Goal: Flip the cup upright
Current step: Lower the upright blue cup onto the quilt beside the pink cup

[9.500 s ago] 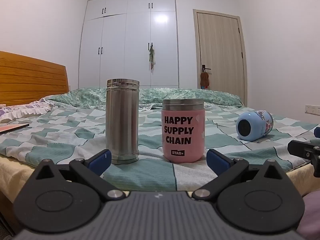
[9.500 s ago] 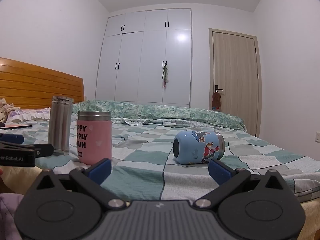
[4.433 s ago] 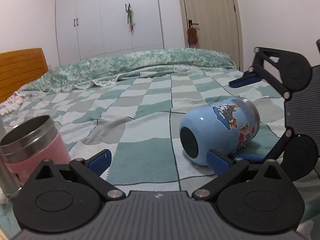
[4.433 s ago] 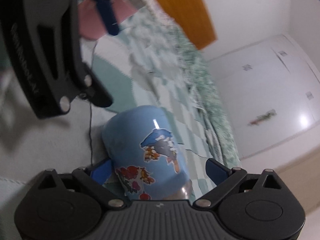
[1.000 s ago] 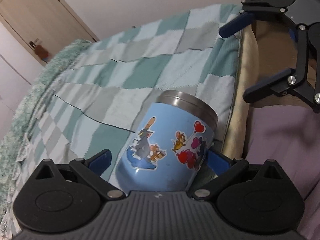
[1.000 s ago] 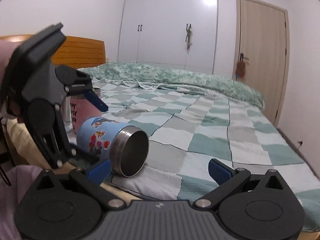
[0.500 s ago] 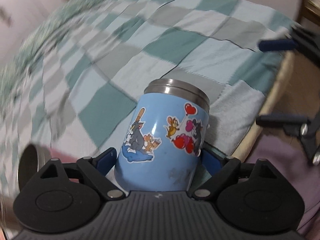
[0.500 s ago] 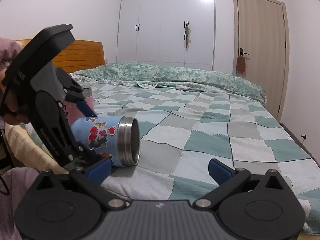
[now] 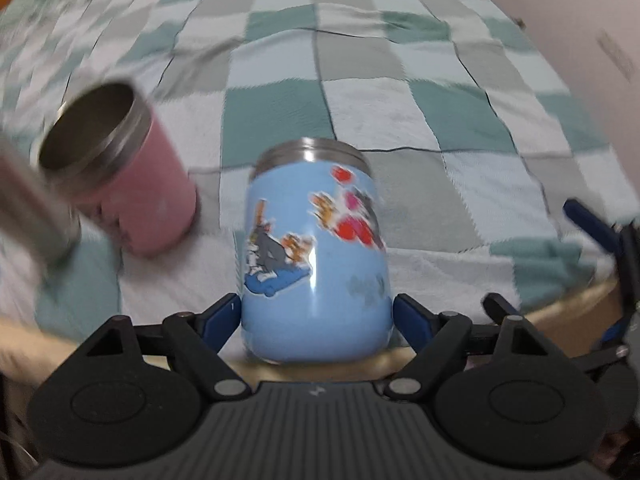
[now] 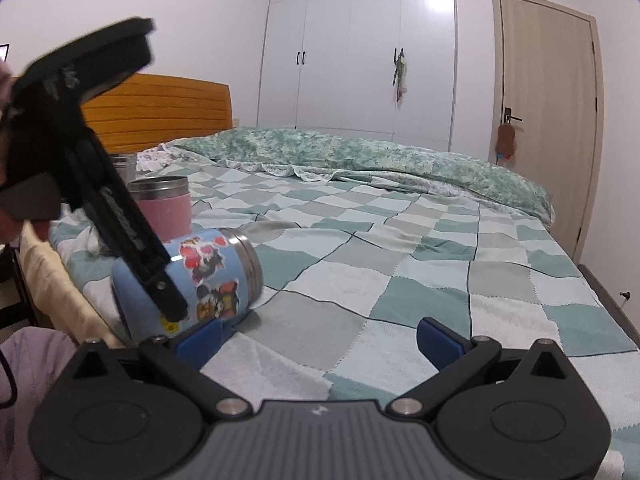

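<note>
While its blue fingers (image 9: 218, 318) press against both sides of the blue cartoon-sticker cup (image 9: 316, 256), the left gripper (image 9: 316, 316) clamps that cup near its base. Seen from the right wrist, the cup (image 10: 200, 280) is tilted, its steel rim raised toward the far side, over the near edge of the checkered bedspread (image 10: 400, 264). The right gripper (image 10: 320, 338) is spread wide with nothing between its fingers, just beside the cup. Behind stand a pink tumbler (image 9: 132, 188) and a steel flask (image 9: 28, 208), blurred.
</note>
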Demonstrator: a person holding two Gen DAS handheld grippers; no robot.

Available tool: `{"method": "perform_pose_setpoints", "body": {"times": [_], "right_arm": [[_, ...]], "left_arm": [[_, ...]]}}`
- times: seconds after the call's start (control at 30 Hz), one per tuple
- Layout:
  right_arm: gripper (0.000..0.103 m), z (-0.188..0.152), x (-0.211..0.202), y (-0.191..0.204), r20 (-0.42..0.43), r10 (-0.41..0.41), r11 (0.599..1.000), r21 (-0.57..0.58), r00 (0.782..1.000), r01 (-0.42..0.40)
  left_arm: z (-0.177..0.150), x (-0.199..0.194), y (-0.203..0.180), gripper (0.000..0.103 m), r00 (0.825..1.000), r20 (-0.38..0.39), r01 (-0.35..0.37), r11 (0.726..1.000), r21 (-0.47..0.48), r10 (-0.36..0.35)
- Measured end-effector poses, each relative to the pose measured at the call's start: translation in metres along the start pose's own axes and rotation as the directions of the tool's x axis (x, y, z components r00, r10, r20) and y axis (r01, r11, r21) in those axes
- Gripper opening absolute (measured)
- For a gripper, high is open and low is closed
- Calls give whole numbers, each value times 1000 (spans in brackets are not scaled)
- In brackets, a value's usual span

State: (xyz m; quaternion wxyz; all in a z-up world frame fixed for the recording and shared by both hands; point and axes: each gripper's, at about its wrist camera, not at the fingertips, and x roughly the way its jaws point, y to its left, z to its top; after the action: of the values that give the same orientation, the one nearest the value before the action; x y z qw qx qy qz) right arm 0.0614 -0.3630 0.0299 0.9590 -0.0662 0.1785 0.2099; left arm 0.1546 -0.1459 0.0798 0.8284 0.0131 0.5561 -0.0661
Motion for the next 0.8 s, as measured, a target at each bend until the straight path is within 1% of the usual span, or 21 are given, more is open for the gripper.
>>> {"method": "perform_pose_setpoints", "body": {"times": [0.03, 0.1, 0.2, 0.27, 0.33, 0.37, 0.4, 0.43, 0.47, 0.5, 0.57, 0.63, 0.73, 0.8], "right_arm": [[103, 1, 2, -2, -4, 1, 1000, 1, 1000, -1], [103, 2, 6, -5, -8, 10, 1000, 6, 1000, -10], [103, 4, 8, -6, -5, 23, 1000, 6, 1000, -23], [103, 4, 9, -6, -5, 31, 1000, 4, 1000, -31], [103, 3, 9, -6, -5, 34, 999, 3, 999, -34], [103, 2, 8, -8, -4, 34, 999, 4, 999, -34], [103, 1, 7, -9, -2, 31, 999, 7, 1000, -31], [103, 1, 5, -9, 1, 27, 1000, 11, 1000, -27], [103, 1, 3, -10, 4, 24, 1000, 15, 1000, -24], [103, 1, 2, -11, 6, 21, 1000, 18, 1000, -21], [103, 2, 1, -13, 5, 13, 1000, 18, 1000, -13], [103, 3, 1, -15, -2, 4, 1000, 15, 1000, -4], [103, 6, 2, -19, -12, -6, 1000, 13, 1000, 7], [103, 7, 2, -20, -16, -10, 1000, 7, 1000, 10]], "left_arm": [[-2, -1, 1, 84, 1000, 6, 5, 1000, -17, -5], [-5, -2, -1, 84, 999, 41, 0, 1000, -9, 0], [-4, -2, -2, 85, 999, 50, 1, 1000, -17, 0], [-3, -2, -4, 85, 999, 50, -6, 1000, 8, 6], [-3, -1, -8, 86, 998, 59, -23, 998, 58, 19], [-2, -2, -11, 88, 997, 74, -38, 996, 86, 31], [-1, -5, -13, 93, 994, 100, -59, 992, 111, 48], [2, -7, -15, 96, 991, 122, -73, 990, 120, 59], [5, -9, -15, 103, 988, 143, -75, 990, 119, 57], [9, -9, -15, 103, 987, 155, -63, 991, 117, 44], [18, -3, -16, 103, 989, 146, -47, 993, 109, 31], [26, 7, -16, 103, 991, 128, -49, 995, 91, 37], [32, 25, -13, 103, 995, 82, -57, 996, 65, 52], [34, 32, -8, 103, 998, 56, -45, 998, 46, 42]]}}
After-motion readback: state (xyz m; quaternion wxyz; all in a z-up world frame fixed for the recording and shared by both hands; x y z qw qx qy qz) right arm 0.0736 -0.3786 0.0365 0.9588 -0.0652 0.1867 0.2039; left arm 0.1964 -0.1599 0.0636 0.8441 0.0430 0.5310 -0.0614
